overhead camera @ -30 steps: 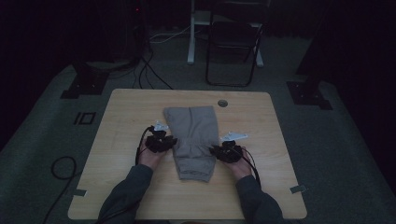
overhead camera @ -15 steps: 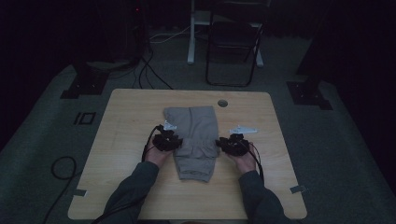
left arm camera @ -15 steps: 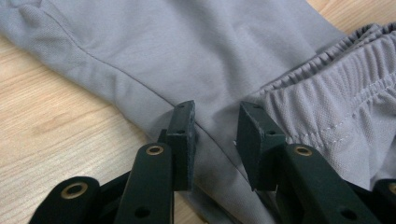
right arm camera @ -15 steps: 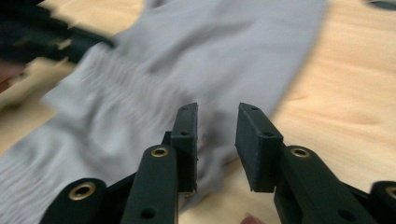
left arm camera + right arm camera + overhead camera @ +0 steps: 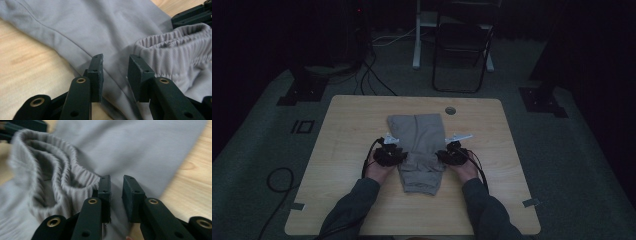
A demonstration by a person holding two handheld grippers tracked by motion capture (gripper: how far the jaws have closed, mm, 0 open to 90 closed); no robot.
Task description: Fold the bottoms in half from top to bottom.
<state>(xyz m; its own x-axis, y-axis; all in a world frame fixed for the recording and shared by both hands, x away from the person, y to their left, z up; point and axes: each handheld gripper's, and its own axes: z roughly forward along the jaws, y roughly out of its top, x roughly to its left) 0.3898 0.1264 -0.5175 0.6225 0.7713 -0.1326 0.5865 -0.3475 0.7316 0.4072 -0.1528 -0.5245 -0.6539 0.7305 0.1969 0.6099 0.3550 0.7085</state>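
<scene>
A pair of grey shorts (image 5: pixel 419 150) lies flat in the middle of the wooden bench (image 5: pixel 352 125), legs pointing away from the person and the elastic waistband (image 5: pixel 172 42) bunched up towards them, partly folded over the cloth. The left claw (image 5: pixel 115 72) sits at the shorts' left edge; its jaws have just been opening, and they stand apart over a seam with the fabric below them, nothing pinched. The right claw (image 5: pixel 116 195) is at the opposite edge by the ribbed waistband; its jaws have just been closing, but a gap shows between the pads and I see no cloth pressed in it, so I'd call it released too. Both hands rest on the bench either side of the garment. The cloth looks light, thin and floppy: it will sag and slide rather than hold a shape, so one pinch will drag a single layer. My guess is the thicker gathered waistband gives the surest bite, taken at its two outer corners so the fold travels evenly.
</scene>
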